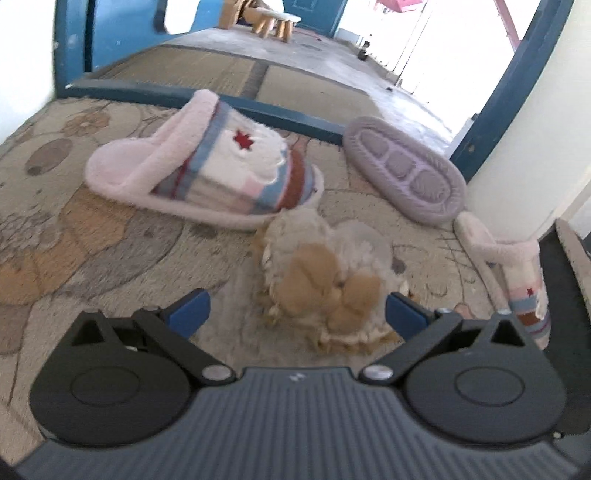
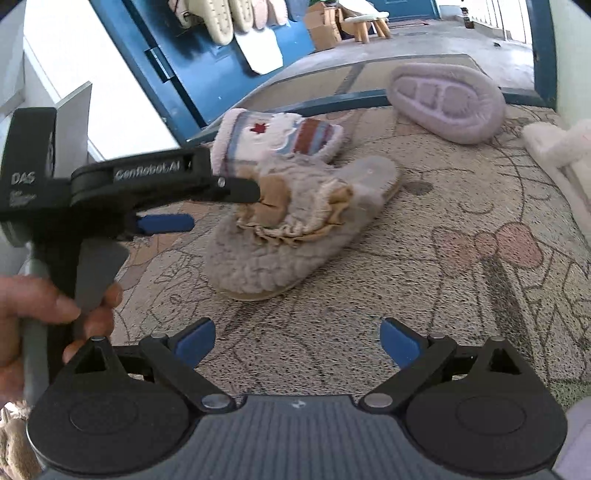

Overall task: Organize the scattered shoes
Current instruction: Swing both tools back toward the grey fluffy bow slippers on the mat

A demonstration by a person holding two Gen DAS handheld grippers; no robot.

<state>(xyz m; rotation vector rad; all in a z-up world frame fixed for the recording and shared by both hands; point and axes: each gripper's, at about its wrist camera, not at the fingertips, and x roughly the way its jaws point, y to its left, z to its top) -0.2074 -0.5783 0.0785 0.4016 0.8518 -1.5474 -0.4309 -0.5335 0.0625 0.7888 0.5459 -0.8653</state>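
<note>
A fluffy grey slipper [image 1: 325,273] with a tan bow lies on the patterned carpet [image 1: 92,240]. My left gripper [image 1: 297,314] is open over its toe end, its right pad beside the bow. In the right wrist view the left gripper [image 2: 223,207] reaches the grey slipper [image 2: 295,229] from the left, upper finger touching the bow. My right gripper [image 2: 297,339] hangs open above bare carpet, nearer than the slipper. A pink striped slipper [image 1: 207,162] with a red star lies behind. A purple slipper [image 1: 402,170] rests sole up. Another striped slipper [image 1: 517,280] leans at the right.
A blue door sill [image 1: 207,101] and blue door frame [image 1: 491,110] bound the carpet at the back. Beyond are a wooden stool [image 1: 275,22] and cardboard boxes [image 2: 321,26]. A white fluffy slipper [image 2: 554,147] lies far right. A hand [image 2: 55,306] holds the left gripper's handle.
</note>
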